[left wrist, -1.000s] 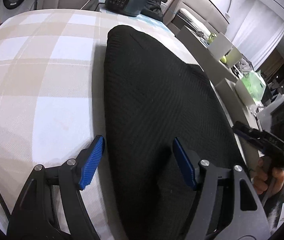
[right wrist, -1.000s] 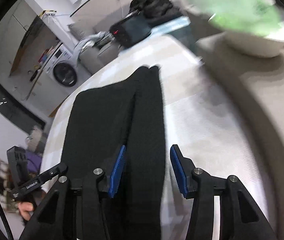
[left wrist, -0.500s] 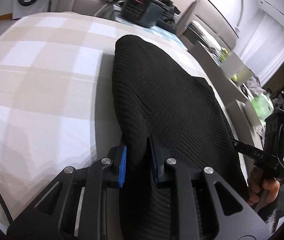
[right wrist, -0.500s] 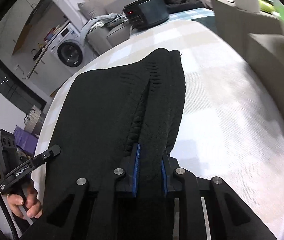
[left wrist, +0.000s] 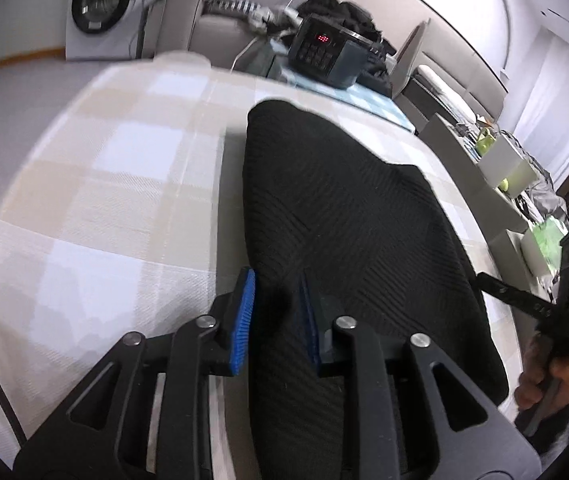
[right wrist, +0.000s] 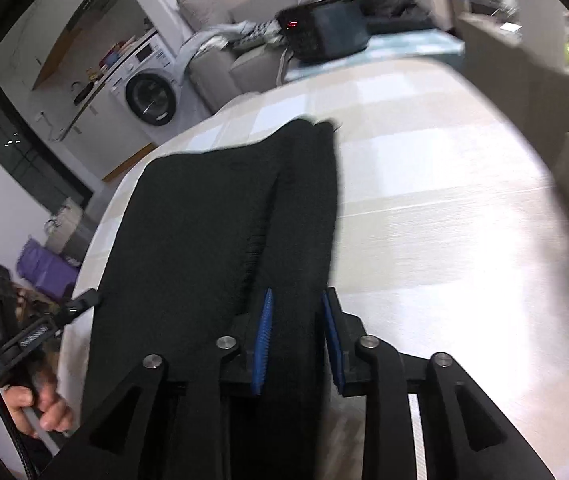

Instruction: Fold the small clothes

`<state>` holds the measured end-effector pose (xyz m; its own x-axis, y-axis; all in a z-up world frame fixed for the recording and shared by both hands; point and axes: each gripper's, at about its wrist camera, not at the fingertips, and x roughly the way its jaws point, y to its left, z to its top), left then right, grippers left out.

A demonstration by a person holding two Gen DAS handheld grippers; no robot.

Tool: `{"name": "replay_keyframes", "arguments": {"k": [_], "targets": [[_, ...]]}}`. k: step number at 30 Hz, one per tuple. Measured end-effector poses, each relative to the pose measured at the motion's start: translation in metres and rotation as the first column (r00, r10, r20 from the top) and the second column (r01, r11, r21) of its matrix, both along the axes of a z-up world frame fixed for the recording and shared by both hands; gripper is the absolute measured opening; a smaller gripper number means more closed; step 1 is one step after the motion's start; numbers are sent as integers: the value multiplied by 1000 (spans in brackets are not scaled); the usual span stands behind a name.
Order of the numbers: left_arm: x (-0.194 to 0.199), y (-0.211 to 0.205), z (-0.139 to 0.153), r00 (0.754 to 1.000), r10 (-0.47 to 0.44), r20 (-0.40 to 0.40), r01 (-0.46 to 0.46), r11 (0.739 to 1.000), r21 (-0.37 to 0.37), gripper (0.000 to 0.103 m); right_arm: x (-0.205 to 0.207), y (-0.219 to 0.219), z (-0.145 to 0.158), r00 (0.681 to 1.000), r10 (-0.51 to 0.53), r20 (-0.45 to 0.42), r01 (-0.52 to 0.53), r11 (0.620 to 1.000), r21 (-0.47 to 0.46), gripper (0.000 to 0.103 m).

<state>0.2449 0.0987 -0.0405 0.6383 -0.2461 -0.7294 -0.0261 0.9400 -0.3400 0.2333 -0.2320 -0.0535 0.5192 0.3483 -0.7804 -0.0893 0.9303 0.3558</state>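
Since half a second ago, both of your grippers have spread a little: their blue pads sat tight on the near hem then, and now a wider band of cloth shows between them.

Your left gripper (left wrist: 278, 314) sits at the lower centre of its frame with the left corner of the black knit garment (left wrist: 344, 220) bunched between its fingers, narrow but not pinched hard. Your right gripper (right wrist: 298, 334) straddles the folded right strip of the same garment, low in its frame, at a similar narrow gap. Whether either one truly grips or is letting go, I cannot tell.

That garment lies lengthwise up the middle of both frames on the checked cloth (left wrist: 104, 184), far end toward the dark box with red digits (left wrist: 326, 54).

If you mean to fold the hem forward, probably close firmly on both corners first, lift them level and together, and carry them straight toward the far edge so the side fold stays aligned.
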Motion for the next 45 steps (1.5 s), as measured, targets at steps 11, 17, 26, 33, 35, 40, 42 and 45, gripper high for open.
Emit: {"name": "replay_keyframes", "arguments": {"k": [11,17,26,33,35,40,42,45], "targets": [[-60,-70,-3,968,-251,2,251,966,55,56,-58,32,4,980,197,0,-196,974,113,38],[-71,-87,-22,956,-292,-37,294,948,126,60,-59,45,9,975,218,30,-220,972,79,12],[-92,-89,-10,953,-303,-16,303,949,85,63,-69,39,0,981,193,1,-193,981,-19,16],[-95,-106,-23,942,-336,-18,334,930,155,70,-83,36,-6,967,255,-2,-254,966,34,24],[-96,-107,-19,943,-331,-29,331,930,157,70,-88,34,-5,968,251,19,-252,968,22,13],[-111,-101,-9,938,-347,0,345,932,111,70,-103,31,15,965,253,73,-255,967,21,10],[-110,-101,-18,938,-345,-23,345,932,113,70,-106,27,8,969,243,52,-243,970,4,10],[-112,-102,-24,939,-342,-12,341,931,128,70,-106,23,-5,974,223,31,-224,975,11,10]]}}
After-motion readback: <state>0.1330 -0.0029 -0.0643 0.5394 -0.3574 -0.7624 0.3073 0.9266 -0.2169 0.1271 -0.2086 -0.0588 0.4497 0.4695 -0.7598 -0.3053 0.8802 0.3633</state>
